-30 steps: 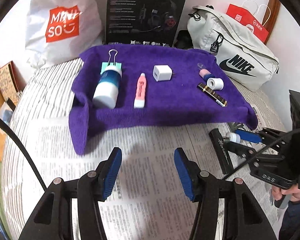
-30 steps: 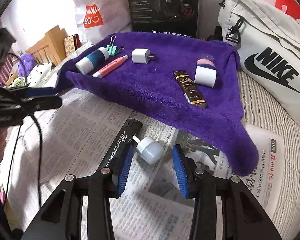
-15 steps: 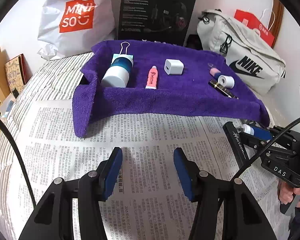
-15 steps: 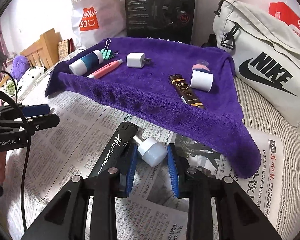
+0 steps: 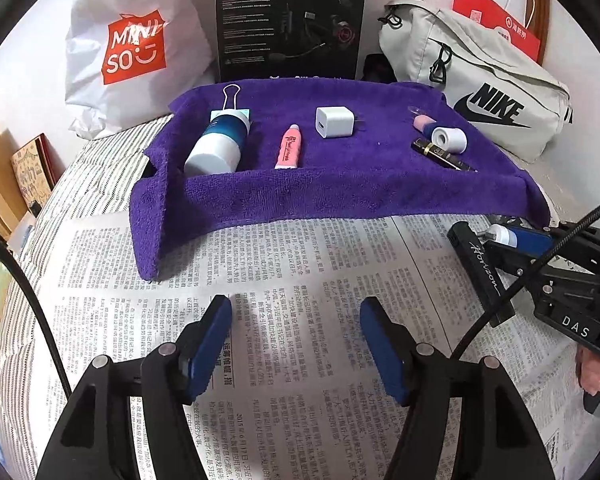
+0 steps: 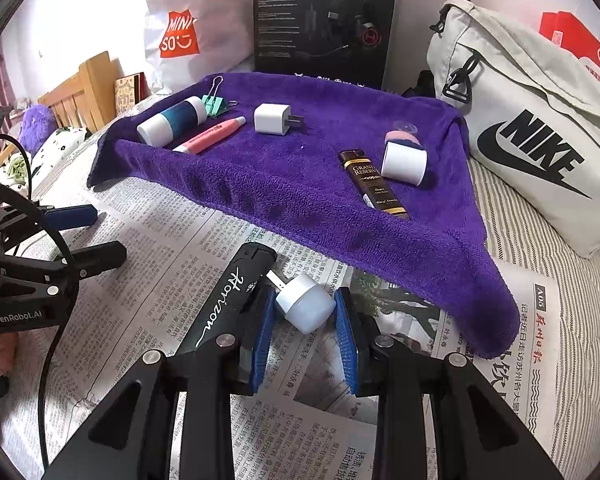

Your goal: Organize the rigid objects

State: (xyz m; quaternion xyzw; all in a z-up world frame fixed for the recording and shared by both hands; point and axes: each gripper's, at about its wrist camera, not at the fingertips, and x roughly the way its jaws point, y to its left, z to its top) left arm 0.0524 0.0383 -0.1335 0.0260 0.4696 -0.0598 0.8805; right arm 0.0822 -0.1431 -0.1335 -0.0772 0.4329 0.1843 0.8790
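My right gripper is shut on a small white round plug light just above the newspaper, beside a black "Horizon" bar. My left gripper is open and empty over the newspaper. On the purple towel lie a white-and-blue bottle, a green binder clip, a pink tube, a white charger cube, a black-gold lighter and a white-capped pink item. The towel and the black bar also show in the left wrist view.
Newspaper covers a striped bed. Behind the towel stand a Miniso bag, a black headset box and a grey Nike bag. A wooden bed frame is at the far left.
My right gripper has closed its pads onto the white plug light. My left gripper has drawn back from the towel and stayed open.
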